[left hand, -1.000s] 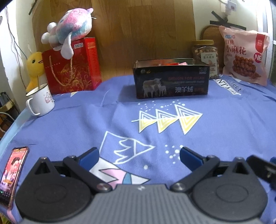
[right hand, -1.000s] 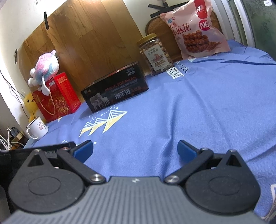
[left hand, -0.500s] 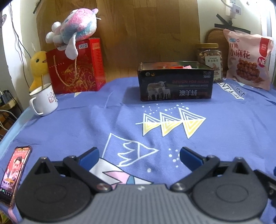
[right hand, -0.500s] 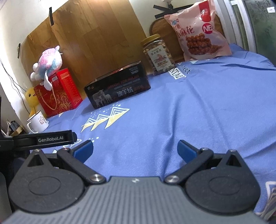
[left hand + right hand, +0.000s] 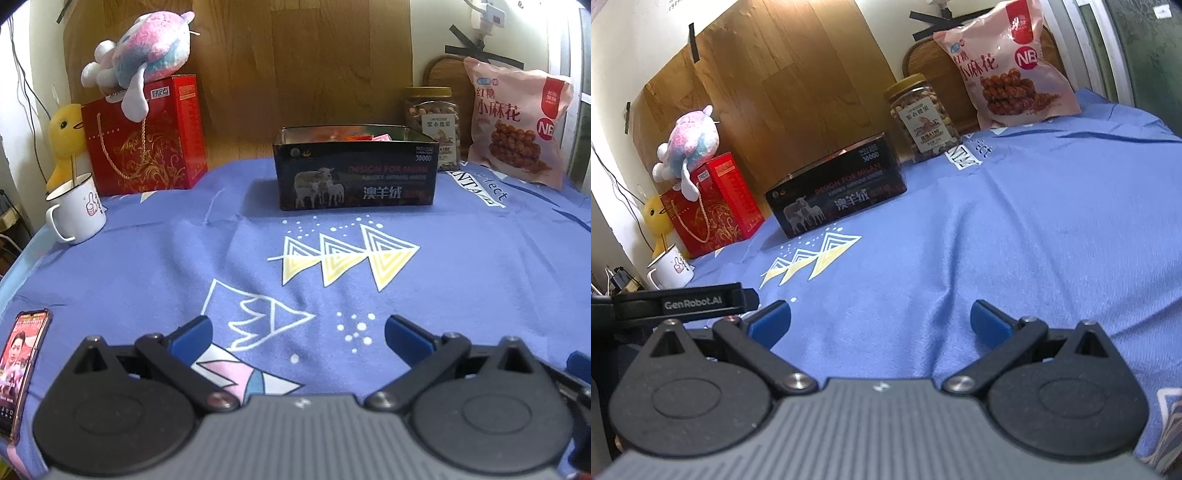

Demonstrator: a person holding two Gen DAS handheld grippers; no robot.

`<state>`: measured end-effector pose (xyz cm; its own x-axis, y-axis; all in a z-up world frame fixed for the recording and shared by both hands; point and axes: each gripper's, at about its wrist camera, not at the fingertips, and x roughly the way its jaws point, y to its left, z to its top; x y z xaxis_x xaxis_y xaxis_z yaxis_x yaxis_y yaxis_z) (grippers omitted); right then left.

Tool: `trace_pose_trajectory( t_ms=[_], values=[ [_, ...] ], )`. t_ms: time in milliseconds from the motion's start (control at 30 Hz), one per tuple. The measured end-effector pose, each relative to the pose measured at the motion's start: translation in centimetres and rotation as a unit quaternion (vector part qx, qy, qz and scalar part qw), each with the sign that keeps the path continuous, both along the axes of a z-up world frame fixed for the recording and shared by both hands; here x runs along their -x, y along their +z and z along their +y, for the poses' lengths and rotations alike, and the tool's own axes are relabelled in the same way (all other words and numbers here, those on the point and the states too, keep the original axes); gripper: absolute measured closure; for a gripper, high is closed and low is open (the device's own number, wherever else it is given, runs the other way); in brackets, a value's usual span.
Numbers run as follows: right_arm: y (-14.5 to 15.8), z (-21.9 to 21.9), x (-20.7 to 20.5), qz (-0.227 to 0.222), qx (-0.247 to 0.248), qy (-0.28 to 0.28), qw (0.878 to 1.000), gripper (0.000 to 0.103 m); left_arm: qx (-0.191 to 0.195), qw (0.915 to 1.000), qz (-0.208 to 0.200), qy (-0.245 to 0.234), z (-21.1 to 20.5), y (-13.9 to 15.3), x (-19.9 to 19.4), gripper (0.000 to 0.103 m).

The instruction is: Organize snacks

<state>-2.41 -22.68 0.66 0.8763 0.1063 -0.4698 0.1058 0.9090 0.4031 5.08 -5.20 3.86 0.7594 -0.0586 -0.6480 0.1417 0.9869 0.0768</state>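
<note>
Closest to me, the left gripper [image 5: 297,328] is hovering low over the blue cloth [image 5: 147,266] with its jaws spread wide and nothing between them. The right gripper [image 5: 881,314] is hanging beside it in the same released way, also empty-handed.

A phone [image 5: 22,365] is lying at the cloth's near left edge. Further in, a white mug [image 5: 75,212] is standing near the left side. In the middle of the table the black tin [image 5: 356,173] is sitting open, and orange and red packets seem to be resting inside it. Behind it to the right, a jar of nuts [image 5: 432,122] is standing upright, and a pink snack bag [image 5: 517,122] is leaning against the wall just beyond. A red gift bag [image 5: 144,140] with a plush toy [image 5: 140,70] on top is filling the far left, a yellow duck [image 5: 66,136] peeking out beside it.

My guess is the sorting is getting close to finished: no loose snacks are lying on the open cloth, and only the jar and the pink bag are standing outside the tin, which may or may not be meant to go in.

The left view is looking down into the tin and catching the phone; the right view is too low to show the tin's contents, but it is showing the left tool's body at its left edge.
</note>
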Motion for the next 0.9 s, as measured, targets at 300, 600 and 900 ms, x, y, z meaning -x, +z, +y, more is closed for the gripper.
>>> trace_pose_trajectory(
  t_ms=[300,600,900],
  values=[
    [-0.2,-0.2,0.1,-0.001,-0.007,0.001,1.0,0.0,-0.034,0.9979,-0.05,0.023,-0.3,0.4,1.0,0.0],
    [-0.2,-0.4,0.2,-0.002,-0.014,0.003,1.0,0.0,-0.016,0.9992,-0.029,0.021,0.2,0.3,0.8,0.0],
    [-0.3,-0.8,0.1,-0.007,-0.026,0.01,1.0,0.0,-0.03,0.9988,0.023,0.033,0.2,-0.6,0.1,0.0]
  ],
)
